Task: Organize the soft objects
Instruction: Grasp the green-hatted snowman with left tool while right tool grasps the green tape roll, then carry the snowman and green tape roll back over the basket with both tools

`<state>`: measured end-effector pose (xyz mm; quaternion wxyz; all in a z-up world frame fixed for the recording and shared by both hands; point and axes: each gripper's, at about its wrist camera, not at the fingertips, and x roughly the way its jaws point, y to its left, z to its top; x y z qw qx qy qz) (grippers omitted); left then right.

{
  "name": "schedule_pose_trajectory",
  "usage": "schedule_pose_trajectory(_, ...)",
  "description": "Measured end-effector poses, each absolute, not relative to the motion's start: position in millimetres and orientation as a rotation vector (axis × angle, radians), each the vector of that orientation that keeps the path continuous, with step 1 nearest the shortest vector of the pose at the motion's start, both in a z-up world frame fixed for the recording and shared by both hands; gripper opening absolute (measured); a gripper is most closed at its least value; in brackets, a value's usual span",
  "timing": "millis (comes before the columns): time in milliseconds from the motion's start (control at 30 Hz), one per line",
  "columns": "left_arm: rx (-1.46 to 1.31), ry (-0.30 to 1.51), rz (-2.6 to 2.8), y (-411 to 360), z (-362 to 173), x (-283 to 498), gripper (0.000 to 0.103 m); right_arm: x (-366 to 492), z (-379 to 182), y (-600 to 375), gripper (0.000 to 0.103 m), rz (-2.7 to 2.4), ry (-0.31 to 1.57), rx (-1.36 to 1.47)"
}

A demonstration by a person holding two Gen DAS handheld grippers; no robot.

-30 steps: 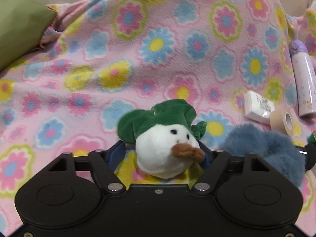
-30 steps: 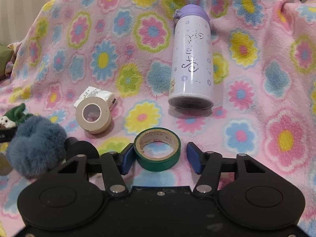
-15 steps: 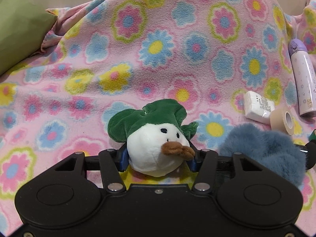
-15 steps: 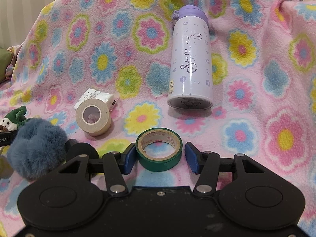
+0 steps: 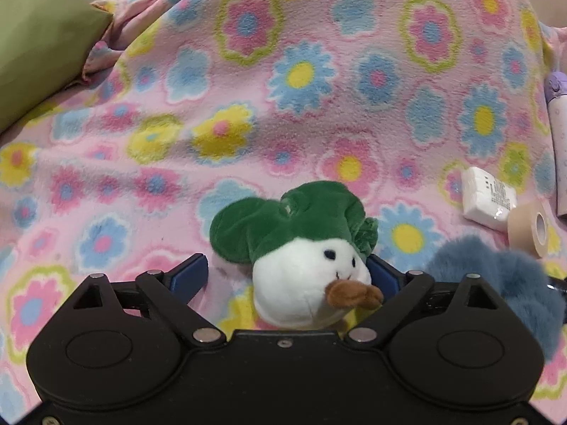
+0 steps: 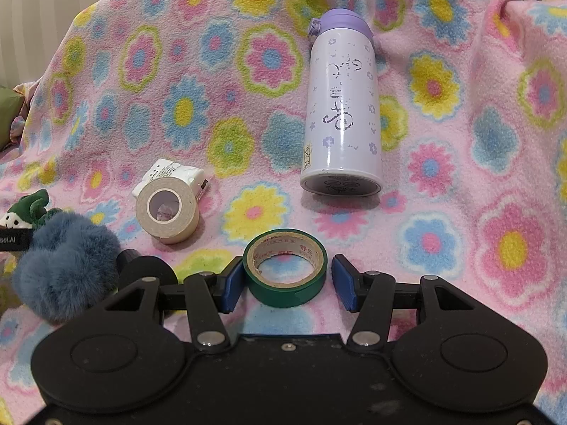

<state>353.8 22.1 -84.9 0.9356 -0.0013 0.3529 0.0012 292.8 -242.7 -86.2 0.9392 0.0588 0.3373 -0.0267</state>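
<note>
1. Blanket (image 5: pixel 319 88): pink fleece with a flower print, covers the whole work surface in both views. Green cushion (image 5: pixel 39 46) at 10 o'clock in the left view.
2. Bottle (image 6: pixel 342 113): white with a purple cap, lying on the blanket at 12 o'clock from the right gripper, base toward the camera.
3. Blue pom-pom (image 5: pixel 496 283): 3 o'clock of the plush, just beside the left gripper's right finger.
4. Plush (image 5: pixel 308 258): white head, green hat, brown beak. On the blanket between the left gripper (image 5: pixel 287 272) jaws, which have just been opening; left pad clear of it, right pad close or touching. Released.
5. Beige tape (image 6: pixel 167 209): standing on edge, white packet (image 6: pixel 170 175) behind it.
6. Green tape (image 6: pixel 285 265): flat between the right gripper (image 6: pixel 287 283) jaws. Left pad touches, right pad shows a gap. Not clenched.
</note>
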Motion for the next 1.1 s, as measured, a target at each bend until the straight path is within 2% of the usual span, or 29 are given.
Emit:
schedule_pose_trajectory(233,0.018,0.715,0.002,14,-82,362,0.096,293,-86,-243,0.054,-0.052,0.688,0.123)
schedule_pose_trajectory(267,0.019,0.716,0.003,14,-83,363,0.089,293,-86,-243,0.054,-0.053,0.687,0.125)
schedule_pose_trajectory(300,0.014,0.716,-0.001,15,-84,364,0.072,293,-86,-244,0.054,-0.053,0.687,0.127)
schedule_pose_trajectory(333,0.0,0.724,-0.025,16,-84,364,0.063,293,-86,-244,0.054,-0.053,0.686,0.129)
schedule_pose_trajectory(400,-0.007,0.72,-0.037,15,-82,361,0.056,292,-86,-244,0.053,-0.053,0.684,0.132)
schedule_pose_trajectory(567,0.014,0.708,-0.039,12,-65,342,0.054,289,-86,-248,0.048,-0.054,0.668,0.162)
schedule_pose_trajectory(833,-0.058,0.694,-0.077,17,-28,287,0.054,287,-85,-250,0.048,-0.048,0.656,0.18)
schedule_pose_trajectory(1100,-0.001,0.666,-0.124,9,-4,222,0.054,287,-84,-247,0.048,-0.06,0.679,0.157)
